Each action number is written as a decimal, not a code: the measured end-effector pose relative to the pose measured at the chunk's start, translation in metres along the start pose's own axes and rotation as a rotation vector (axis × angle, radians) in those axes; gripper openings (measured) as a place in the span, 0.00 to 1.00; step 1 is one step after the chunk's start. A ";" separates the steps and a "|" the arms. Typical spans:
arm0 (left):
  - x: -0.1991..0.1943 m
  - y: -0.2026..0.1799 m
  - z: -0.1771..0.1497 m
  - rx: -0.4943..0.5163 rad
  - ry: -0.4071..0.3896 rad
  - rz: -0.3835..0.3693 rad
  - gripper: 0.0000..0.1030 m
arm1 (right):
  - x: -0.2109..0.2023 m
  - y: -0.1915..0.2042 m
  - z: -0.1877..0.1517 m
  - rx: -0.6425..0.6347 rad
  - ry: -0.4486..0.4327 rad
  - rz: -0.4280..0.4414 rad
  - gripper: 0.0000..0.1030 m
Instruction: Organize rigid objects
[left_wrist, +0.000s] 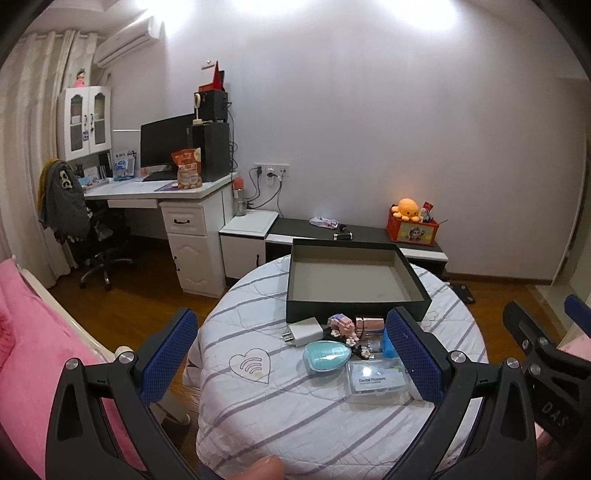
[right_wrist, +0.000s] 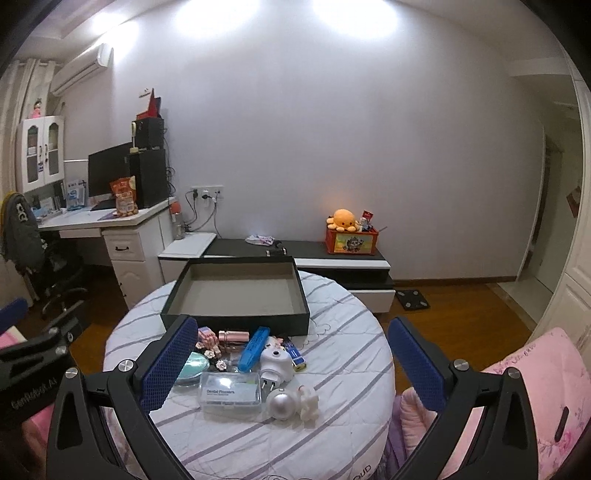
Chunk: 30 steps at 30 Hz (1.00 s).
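While nothing has yet been put away, the small rigid items lie bunched together just in front of the empty black box (right_wrist: 236, 291), which sits open-topped at the far side of the round table (right_wrist: 332, 417), a likely destination for them. Between the spread jaws of the right gripper (right_wrist: 291, 369) lie a clear dental flossers case (right_wrist: 229, 394), a white plug-in device (right_wrist: 275, 363), a blue rectangular case (right_wrist: 254, 348), a pearly ball (right_wrist: 282, 403) beside a small white figurine (right_wrist: 309, 401), and, nearer the box, a pink metallic tube (right_wrist: 233, 336). A teal egg-shaped case (left_wrist: 327, 356) and a white charger plug (left_wrist: 304, 329) lie between the jaws of the left gripper (left_wrist: 291, 363), toward its right jaw.

Both grippers are released and hold nothing; they hover short of the pile, side by side, probably so that either can choose a first item.

A white quilted cover with grey stripes drapes the table, soft enough that small items may tilt. Beyond it stand a low black-and-white cabinet (right_wrist: 332, 264) carrying an orange plush octopus (right_wrist: 344, 218) on a red box, a white desk with a monitor (left_wrist: 166, 142), and wooden flooring.
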<state>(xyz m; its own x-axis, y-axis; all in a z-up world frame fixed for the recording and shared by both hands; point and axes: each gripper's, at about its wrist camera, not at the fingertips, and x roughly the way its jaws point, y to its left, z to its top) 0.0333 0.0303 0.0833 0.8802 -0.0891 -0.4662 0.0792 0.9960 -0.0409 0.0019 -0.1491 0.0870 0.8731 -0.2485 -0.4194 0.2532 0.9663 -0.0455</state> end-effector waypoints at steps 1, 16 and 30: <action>-0.003 -0.001 0.000 -0.003 -0.005 0.011 1.00 | -0.001 0.000 0.001 -0.004 -0.005 0.007 1.00; 0.004 -0.014 0.002 -0.021 0.008 0.128 1.00 | 0.027 -0.012 0.004 -0.018 0.006 0.130 1.00; 0.083 -0.017 -0.022 0.030 0.135 0.103 1.00 | 0.101 -0.030 -0.020 -0.005 0.142 0.098 1.00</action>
<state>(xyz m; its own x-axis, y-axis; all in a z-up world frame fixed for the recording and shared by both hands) 0.0947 0.0055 0.0256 0.8137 0.0159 -0.5811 0.0077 0.9992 0.0381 0.0744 -0.2020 0.0279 0.8256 -0.1420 -0.5461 0.1675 0.9859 -0.0030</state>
